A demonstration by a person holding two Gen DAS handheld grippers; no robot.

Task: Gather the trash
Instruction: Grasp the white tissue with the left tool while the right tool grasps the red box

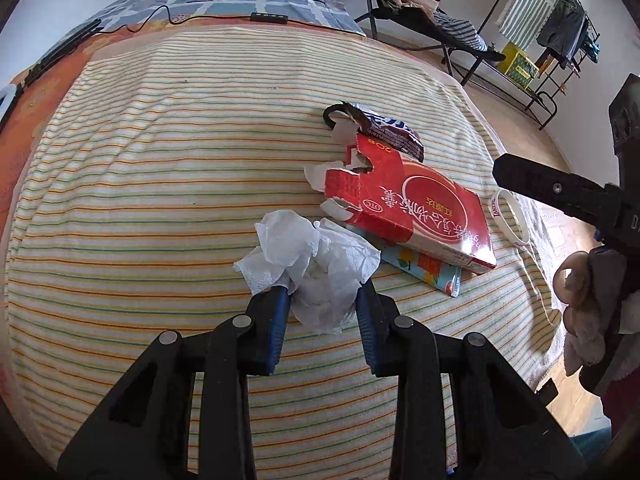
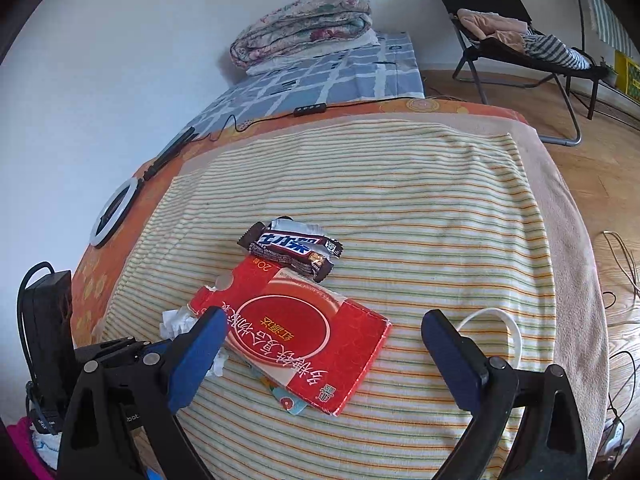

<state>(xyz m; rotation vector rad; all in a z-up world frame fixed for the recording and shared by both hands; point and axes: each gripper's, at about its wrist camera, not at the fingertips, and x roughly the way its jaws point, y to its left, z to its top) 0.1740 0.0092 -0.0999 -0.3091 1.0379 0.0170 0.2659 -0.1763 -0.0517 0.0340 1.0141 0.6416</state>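
A crumpled white tissue lies on the striped cloth, and my left gripper is shut on its near part, both blue pads against the paper. Just right of it are a torn red medicine box, a brown chocolate wrapper behind the box, and a small colourful packet under it. My right gripper stands wide open low over the red box, holding nothing. The wrapper lies beyond it and the tissue shows at its left finger.
A white wristband lies by the right finger. A ring light and a cable with its controller lie at the cloth's far left edge. Behind are a folded quilt, a folding chair and wooden floor to the right.
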